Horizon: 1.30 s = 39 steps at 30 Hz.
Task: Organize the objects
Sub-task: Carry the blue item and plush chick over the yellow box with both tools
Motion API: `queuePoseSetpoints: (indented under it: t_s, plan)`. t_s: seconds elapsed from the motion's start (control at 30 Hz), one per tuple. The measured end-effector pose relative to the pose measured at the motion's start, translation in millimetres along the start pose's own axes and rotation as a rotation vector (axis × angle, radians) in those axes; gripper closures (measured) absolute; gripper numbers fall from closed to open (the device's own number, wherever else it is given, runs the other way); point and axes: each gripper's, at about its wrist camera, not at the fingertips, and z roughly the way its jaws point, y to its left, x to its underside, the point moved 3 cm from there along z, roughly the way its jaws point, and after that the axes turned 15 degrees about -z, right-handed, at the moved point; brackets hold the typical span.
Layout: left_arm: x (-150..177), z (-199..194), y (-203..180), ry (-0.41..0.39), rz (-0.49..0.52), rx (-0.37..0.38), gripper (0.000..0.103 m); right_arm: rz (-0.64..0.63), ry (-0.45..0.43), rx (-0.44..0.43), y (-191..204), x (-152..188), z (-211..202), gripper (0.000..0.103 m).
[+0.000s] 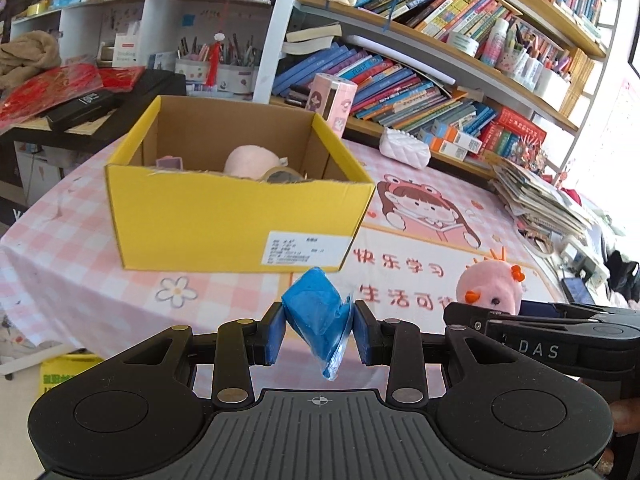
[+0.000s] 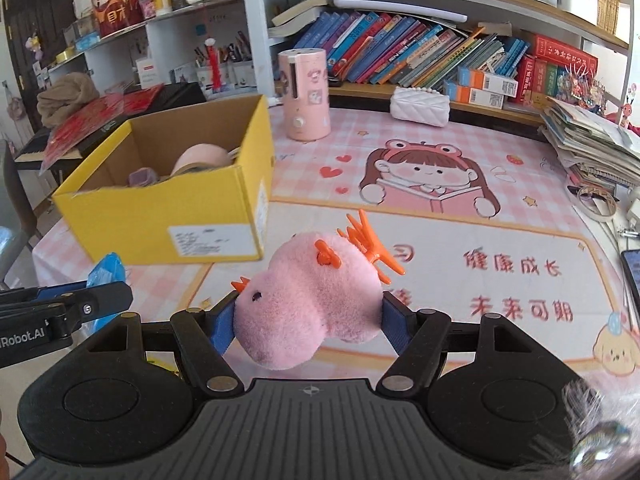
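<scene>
The left gripper [image 1: 320, 334] is clamped on a blue packet [image 1: 318, 320], held above the worktop [image 1: 80, 280] just in front of the yellow box [image 1: 224, 216]. The right gripper [image 2: 308, 320] squeezes a pink plush toy [image 2: 308, 300], to the right of that box [image 2: 160, 216].

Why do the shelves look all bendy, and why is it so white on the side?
Left wrist view: the fisheye lens curves the bookshelves, and window light washes out the right edge beyond the paper stack. Right wrist view: same curving, and the yellow box label looks slightly blurred while the pink plush stays sharp.
</scene>
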Motion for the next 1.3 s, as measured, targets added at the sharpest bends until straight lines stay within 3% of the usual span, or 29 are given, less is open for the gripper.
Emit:
queuePoseSetpoints:
  t_s: [0.5, 1.3]
  plan:
    - [18, -32, 17, 0.008, 0.045, -0.005, 0.069, 0.021, 0.036, -0.032, 39, 27, -19, 0.034]
    - [7, -69, 56, -0.097, -0.029, -0.06, 0.069, -0.098, 0.004, -0.113, 94, 7, -23, 0.034]
